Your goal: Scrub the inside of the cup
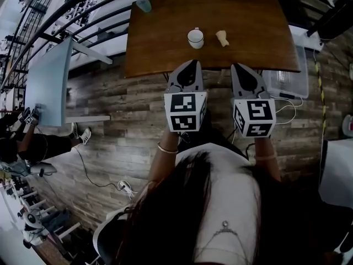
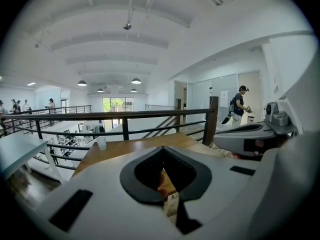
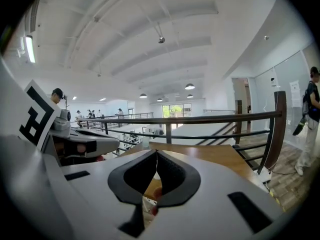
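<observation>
Head view: you hold the left gripper (image 1: 189,65) and the right gripper (image 1: 241,68) side by side at the near edge of the wooden table (image 1: 259,43). The white cup (image 1: 195,37) stands upright on it, ahead of the left gripper, beside a small beige object (image 1: 222,38).

Left gripper view: the left gripper (image 2: 163,149) is clenched on nothing.

Right gripper view: the right gripper (image 3: 156,153) is likewise clenched and empty, with the table (image 3: 215,156) ahead.

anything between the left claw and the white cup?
Nothing. In the head view, only bare tabletop lies between the left claw and the white cup.
</observation>
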Tool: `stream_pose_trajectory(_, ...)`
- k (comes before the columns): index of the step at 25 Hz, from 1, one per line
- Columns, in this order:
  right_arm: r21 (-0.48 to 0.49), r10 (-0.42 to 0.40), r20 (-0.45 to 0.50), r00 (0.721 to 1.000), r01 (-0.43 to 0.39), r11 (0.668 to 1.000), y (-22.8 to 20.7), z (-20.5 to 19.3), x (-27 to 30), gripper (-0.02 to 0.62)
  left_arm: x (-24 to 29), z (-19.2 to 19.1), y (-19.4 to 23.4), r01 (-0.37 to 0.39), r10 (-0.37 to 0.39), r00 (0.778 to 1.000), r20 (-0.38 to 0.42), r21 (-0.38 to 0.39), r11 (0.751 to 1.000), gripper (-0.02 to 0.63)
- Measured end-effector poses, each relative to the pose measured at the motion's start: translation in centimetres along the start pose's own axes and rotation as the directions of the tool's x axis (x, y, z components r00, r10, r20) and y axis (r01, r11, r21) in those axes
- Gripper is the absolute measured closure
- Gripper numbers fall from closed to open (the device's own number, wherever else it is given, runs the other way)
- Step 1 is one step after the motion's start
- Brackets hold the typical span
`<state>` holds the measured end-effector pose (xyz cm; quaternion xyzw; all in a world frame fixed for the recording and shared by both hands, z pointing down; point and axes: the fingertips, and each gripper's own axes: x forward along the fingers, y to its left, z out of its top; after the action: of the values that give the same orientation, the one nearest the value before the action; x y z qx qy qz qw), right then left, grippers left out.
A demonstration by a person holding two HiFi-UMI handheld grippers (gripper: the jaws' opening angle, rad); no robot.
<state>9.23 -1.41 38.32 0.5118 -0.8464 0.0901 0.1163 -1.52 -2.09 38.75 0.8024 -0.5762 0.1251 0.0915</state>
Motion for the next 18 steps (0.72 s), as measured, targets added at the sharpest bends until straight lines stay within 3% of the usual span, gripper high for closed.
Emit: stream_pose_trajectory(18,0.005,-0.114,-0.068,0.991,0.114,0.993,-0.3,-0.1,8.7,0.558,6.5,-1.6,5.6,0.135,-0.136,0.988,-0.073,-0.008,0.991,0.595)
